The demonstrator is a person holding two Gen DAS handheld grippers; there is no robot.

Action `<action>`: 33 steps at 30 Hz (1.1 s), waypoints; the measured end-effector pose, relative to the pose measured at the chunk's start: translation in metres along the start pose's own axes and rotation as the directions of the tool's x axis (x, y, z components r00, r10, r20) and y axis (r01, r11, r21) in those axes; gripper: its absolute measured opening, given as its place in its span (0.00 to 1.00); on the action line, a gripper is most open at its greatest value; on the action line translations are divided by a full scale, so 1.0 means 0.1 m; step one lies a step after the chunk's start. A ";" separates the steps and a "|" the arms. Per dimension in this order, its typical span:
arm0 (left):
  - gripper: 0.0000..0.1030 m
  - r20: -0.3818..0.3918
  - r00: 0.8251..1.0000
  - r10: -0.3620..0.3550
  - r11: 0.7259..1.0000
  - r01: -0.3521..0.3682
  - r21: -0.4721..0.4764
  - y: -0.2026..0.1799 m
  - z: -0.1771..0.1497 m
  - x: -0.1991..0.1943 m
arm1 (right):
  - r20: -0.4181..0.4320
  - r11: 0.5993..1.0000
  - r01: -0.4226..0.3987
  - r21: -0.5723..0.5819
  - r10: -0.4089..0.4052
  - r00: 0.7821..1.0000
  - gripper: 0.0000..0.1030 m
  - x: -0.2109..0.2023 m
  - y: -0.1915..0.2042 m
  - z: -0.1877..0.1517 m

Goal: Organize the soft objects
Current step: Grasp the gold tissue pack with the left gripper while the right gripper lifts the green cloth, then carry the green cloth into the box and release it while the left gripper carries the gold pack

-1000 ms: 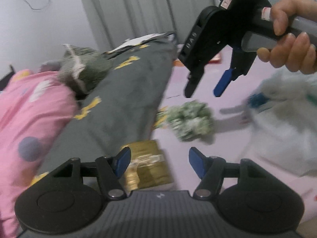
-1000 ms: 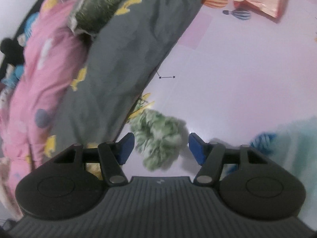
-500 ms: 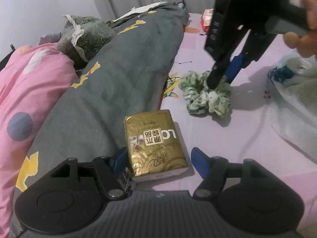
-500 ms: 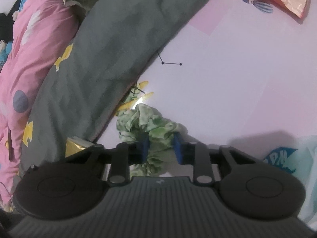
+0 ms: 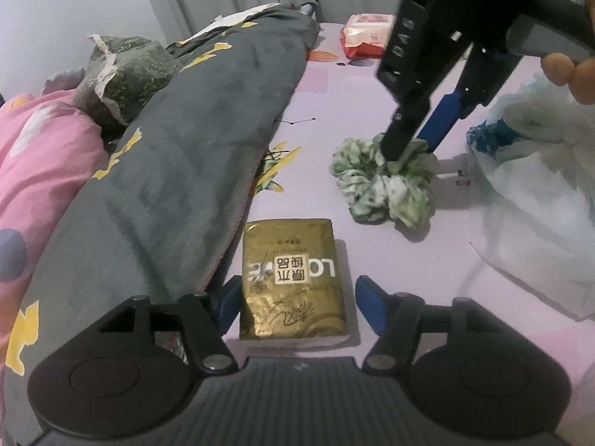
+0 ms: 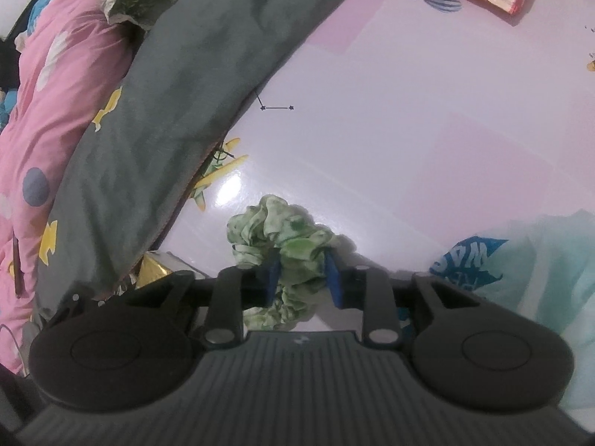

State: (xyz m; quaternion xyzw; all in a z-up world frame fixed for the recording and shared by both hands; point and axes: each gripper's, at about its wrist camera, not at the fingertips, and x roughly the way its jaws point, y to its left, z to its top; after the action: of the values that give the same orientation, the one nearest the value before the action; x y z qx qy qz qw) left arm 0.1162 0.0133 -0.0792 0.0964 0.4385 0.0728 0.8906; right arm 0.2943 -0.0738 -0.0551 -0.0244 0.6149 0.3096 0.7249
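A green-and-white scrunchie (image 5: 383,189) lies on the lilac bed sheet (image 5: 372,93). My right gripper (image 5: 409,152), held by a hand, points steeply down into it. In the right wrist view the blue pads (image 6: 273,275) have the bunched scrunchie (image 6: 293,238) squeezed between them, and the jaws of my right gripper (image 6: 303,277) are opening slightly. A gold tissue pack (image 5: 292,278) lies flat on the sheet between the fingers of my left gripper (image 5: 299,306). Those jaws are closing a little, with a gap still showing on the right side.
A grey quilt with yellow prints (image 5: 178,171) runs along the left, touching the gold pack, with a pink quilt (image 5: 37,171) and a green pillow (image 5: 126,74) beyond. A white plastic bag (image 5: 539,193) lies on the right. A wet-wipes pack (image 5: 366,33) sits far back.
My left gripper came down and forward, so the gold pack now lies between its fingers. My right gripper dropped onto the scrunchie, pinched it tight, then widened a little.
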 end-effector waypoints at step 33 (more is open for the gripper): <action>0.52 0.227 0.973 -0.040 0.999 0.038 0.013 -0.02 0.25 -0.61 | 0.244 0.997 -0.065 0.045 0.053 0.968 0.16 -1.03 -0.16 -0.43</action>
State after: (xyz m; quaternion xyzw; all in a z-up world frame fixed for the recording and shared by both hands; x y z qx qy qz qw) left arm 0.0994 -0.0045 -0.0185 0.0993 0.3362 0.0418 0.9356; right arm 0.2591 -0.1479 0.0219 0.0512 0.5301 0.3153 0.7855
